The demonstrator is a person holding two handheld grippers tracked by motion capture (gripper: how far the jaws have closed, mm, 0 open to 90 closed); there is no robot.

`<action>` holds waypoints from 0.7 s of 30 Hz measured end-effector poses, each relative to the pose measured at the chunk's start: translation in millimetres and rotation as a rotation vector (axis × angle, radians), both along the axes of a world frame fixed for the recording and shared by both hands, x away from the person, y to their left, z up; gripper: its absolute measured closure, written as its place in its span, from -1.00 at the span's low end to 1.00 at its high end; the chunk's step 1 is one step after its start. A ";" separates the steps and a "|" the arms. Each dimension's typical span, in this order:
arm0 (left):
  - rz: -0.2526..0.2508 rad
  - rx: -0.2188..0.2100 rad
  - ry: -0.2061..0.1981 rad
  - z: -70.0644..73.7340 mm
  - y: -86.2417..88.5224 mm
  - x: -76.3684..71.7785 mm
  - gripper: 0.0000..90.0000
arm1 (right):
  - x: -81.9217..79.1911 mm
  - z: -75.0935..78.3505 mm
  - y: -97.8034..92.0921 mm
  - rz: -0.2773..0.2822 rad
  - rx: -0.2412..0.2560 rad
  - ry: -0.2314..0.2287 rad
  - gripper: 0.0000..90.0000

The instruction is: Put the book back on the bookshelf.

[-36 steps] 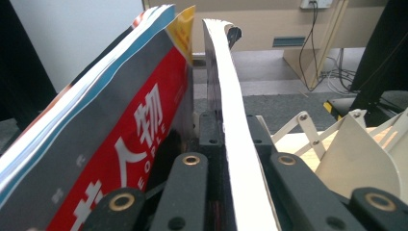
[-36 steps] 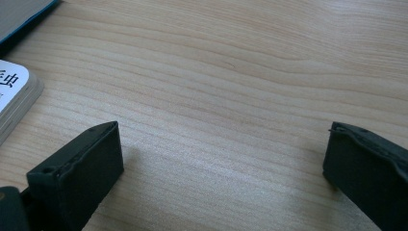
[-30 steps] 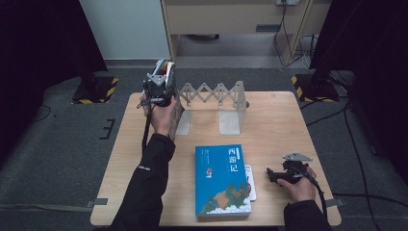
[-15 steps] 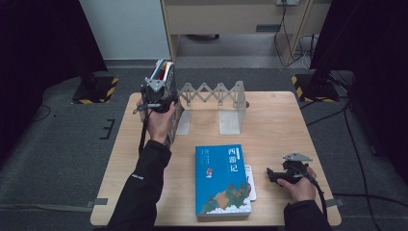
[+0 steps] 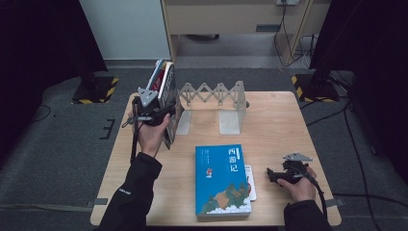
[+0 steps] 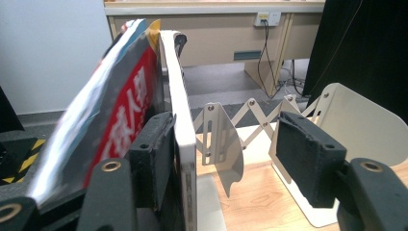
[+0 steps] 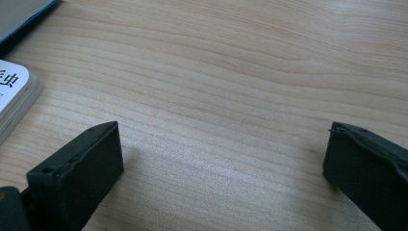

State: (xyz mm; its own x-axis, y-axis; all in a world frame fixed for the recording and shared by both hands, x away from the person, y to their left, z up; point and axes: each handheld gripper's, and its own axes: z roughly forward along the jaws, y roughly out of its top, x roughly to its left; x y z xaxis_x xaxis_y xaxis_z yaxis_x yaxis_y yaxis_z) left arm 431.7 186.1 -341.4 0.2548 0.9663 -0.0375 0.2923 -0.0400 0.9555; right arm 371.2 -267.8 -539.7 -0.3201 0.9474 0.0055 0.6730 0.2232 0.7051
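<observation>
Several upright books [image 5: 165,85] lean at the left end of a metal accordion book rack [image 5: 216,92]. My left gripper [image 5: 155,113] is open right at them. In the left gripper view, my left gripper [image 6: 231,154] has its left jaw against the white cover of one book [image 6: 183,144], beside a red-covered book [image 6: 122,110], and its right jaw stands far off by the rack's plate [image 6: 356,125]. A blue book [image 5: 222,180] lies flat mid-table on a white book [image 5: 250,181]. My right gripper [image 5: 273,175] rests open on the table, with bare wood between the jaws of my right gripper [image 7: 221,159].
The wooden table [image 5: 279,125] has free room at its right and near left. The white book's corner [image 7: 14,96] lies left of my right gripper. A wooden cabinet [image 5: 231,19] and cables stand beyond the table's far edge.
My left hand and gripper have drawn back and down toward the near side. The upright books stay at the rack's left end. The right gripper has not moved.
</observation>
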 end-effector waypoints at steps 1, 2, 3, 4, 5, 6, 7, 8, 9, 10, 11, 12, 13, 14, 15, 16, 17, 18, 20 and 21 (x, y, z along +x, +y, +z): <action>-0.004 -0.008 -0.003 -0.7 1.8 -2.7 -0.20 | 0.0 0.0 0.0 0.000 0.000 0.000 -0.99; -0.009 -0.018 -0.005 -1.7 3.3 -5.4 -0.20 | 0.0 0.0 0.0 0.000 0.000 0.000 -0.99; -0.015 -0.024 -0.006 -3.2 4.5 -7.9 -0.21 | -0.1 0.0 0.1 0.000 0.001 0.002 -0.99; -0.019 -0.027 -0.006 -4.5 5.4 -9.8 -0.22 | -0.1 0.1 0.1 -0.001 0.002 0.002 -0.99; -0.019 -0.027 -0.006 -4.5 5.4 -9.8 -0.22 | -0.1 0.1 0.1 -0.001 0.002 0.002 -0.99; -0.026 -0.032 -0.003 -6.8 6.7 -13.0 -0.22 | -0.1 0.1 0.1 -0.001 0.002 0.002 -0.99; -0.032 -0.025 -0.007 -10.2 8.3 -16.6 -0.23 | -0.1 0.1 0.1 -0.001 0.002 0.002 -0.99; -0.032 -0.023 -0.004 -11.9 9.6 -18.3 -0.23 | -0.1 0.1 0.1 0.000 0.002 0.002 -0.99; -0.032 -0.023 -0.004 -11.9 9.6 -18.3 -0.23 | -0.1 0.1 0.1 0.000 0.002 0.002 -0.99; -0.045 -0.034 0.011 -15.3 13.1 -21.7 -0.23 | -0.1 0.1 0.1 -0.001 0.002 0.002 -0.99; -0.052 -0.042 0.016 -17.5 15.3 -24.4 -0.23 | -0.1 0.1 0.0 0.000 0.002 0.002 -0.99; -0.055 -0.045 0.015 -19.2 17.3 -27.1 -0.23 | -0.2 0.3 -0.2 0.001 0.004 0.004 -0.99; -0.056 -0.046 0.010 -20.8 19.2 -29.5 -0.23 | -0.2 0.3 -0.2 0.001 0.004 0.004 -0.99; -0.064 -0.051 0.020 -22.6 20.7 -32.1 -0.24 | -0.2 0.3 -0.2 0.000 0.005 0.004 -0.99; -0.066 -0.052 0.020 -24.6 22.1 -34.5 -0.24 | -0.2 0.3 -0.4 0.003 0.003 0.004 -0.99; -0.066 -0.047 0.022 -26.9 23.2 -36.7 -0.24 | -0.2 0.3 -0.4 0.003 0.003 0.004 -0.99; -0.070 -0.042 0.026 -28.6 24.0 -38.3 -0.25 | -0.2 0.3 -0.4 0.003 0.003 0.004 -0.99; -0.074 -0.043 0.028 -32.6 25.0 -41.1 -0.25 | -0.2 0.3 -0.4 0.003 0.003 0.004 -0.99; -0.092 -0.034 0.047 -39.2 24.8 -43.9 -0.28 | -0.2 0.3 -0.3 0.003 0.003 0.004 -0.99; -0.099 -0.019 0.054 -44.8 24.1 -46.5 -0.28 | -0.2 0.1 -0.5 0.005 0.001 0.002 -0.99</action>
